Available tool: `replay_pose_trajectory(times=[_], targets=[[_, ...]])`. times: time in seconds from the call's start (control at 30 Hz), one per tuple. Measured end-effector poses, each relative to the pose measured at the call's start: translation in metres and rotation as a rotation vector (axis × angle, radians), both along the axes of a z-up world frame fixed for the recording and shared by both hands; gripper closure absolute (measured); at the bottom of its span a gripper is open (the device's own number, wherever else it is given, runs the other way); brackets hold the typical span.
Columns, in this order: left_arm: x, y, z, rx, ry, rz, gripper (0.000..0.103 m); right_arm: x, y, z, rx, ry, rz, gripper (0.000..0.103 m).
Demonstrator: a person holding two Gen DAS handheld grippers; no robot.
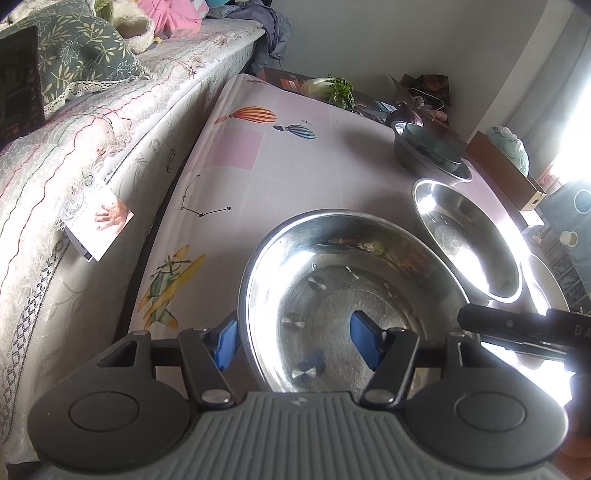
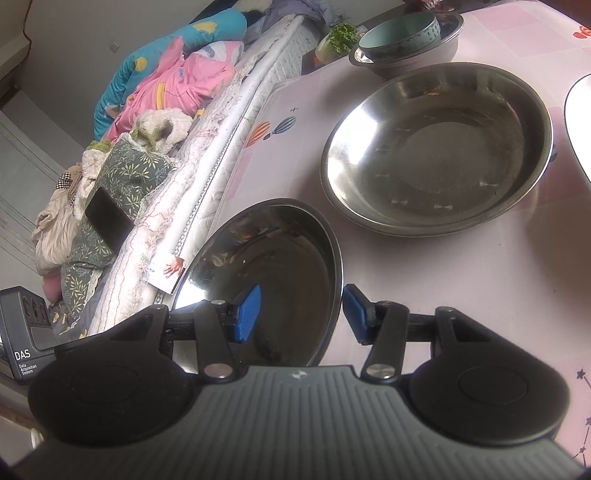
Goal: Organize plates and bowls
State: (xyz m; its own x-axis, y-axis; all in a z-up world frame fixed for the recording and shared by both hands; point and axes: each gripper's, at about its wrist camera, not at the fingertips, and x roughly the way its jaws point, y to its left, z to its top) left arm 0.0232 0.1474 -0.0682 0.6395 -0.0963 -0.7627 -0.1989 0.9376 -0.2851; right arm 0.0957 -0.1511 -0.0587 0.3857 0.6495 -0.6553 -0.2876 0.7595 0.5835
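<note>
Near steel plate [image 1: 354, 295] sits on the tablecloth [image 1: 258, 155] open side up; round, so no long axis. Left gripper [image 1: 293, 341] straddles its left rim, jaws apart, pads not pressing. Right gripper [image 2: 301, 314] straddles the right rim, also open. Both tilt downward. Second plate [image 2: 436, 147] just behind; blue bowl [image 2: 400, 35] in a steel dish beyond.

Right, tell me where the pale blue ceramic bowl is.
The pale blue ceramic bowl sits inside a small steel basin at the far end of the pink tablecloth, beyond the wide steel dish.
</note>
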Motion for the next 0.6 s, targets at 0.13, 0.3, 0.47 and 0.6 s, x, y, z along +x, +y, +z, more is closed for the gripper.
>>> replay_pose_trajectory(times=[0.13,0.3,0.47,0.6], targets=[[-0.0007,0.0002,-0.0005,0.006,0.001,0.005,0.039,0.0006,0.0012,-0.0014,-0.006,0.0,-0.006,0.053],[-0.0007,0.0018,-0.0017,0.011,0.005,0.01,0.039,0.0009,0.0023,-0.0035,-0.01,0.004,-0.009,0.053],[-0.0004,0.0015,-0.0032,0.016,0.008,0.011,0.039,0.0011,0.0032,-0.004,-0.011,0.004,-0.01,0.053],[0.0001,0.0004,-0.0033,0.024,0.007,0.01,0.039,0.002,0.0049,-0.0051,-0.014,0.006,-0.01,0.053]])
